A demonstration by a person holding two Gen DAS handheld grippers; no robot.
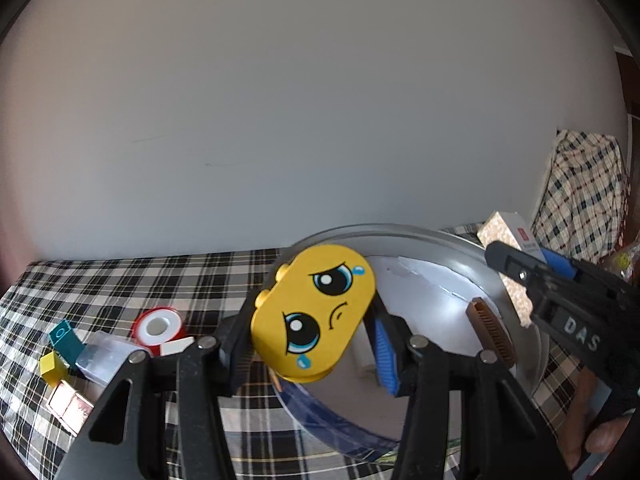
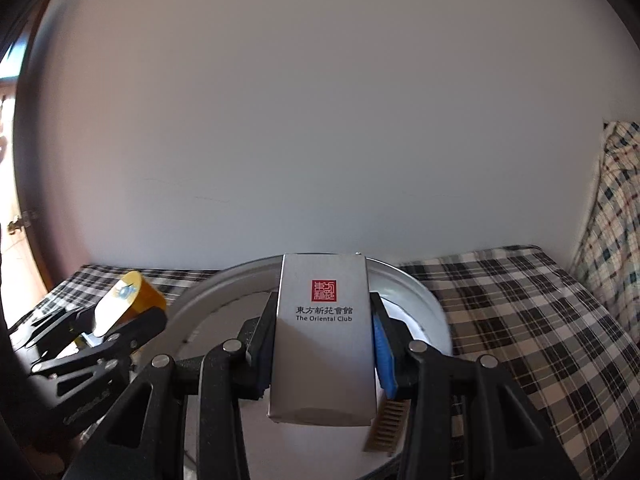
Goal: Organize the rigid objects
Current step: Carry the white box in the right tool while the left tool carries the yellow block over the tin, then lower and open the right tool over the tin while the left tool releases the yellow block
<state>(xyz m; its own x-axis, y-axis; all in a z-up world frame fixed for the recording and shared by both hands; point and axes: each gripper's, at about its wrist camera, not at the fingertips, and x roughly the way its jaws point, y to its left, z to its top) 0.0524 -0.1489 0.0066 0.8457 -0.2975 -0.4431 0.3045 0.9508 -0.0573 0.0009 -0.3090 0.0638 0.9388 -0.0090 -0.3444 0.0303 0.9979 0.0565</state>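
Note:
My left gripper is shut on a yellow toy block with a crying face, held above the near rim of a round metal basin. My right gripper is shut on a grey "The Oriental Club" box, held over the same basin. A brown comb lies in the basin; it also shows under the box in the right wrist view. The right gripper with the box shows at right in the left wrist view. The left gripper with the yellow block shows at left in the right wrist view.
On the plaid cloth to the left lie a red-and-white tape roll, a teal brick, a small yellow cube, a clear plastic piece and a shiny pink box. A white wall stands behind. A plaid pillow sits at right.

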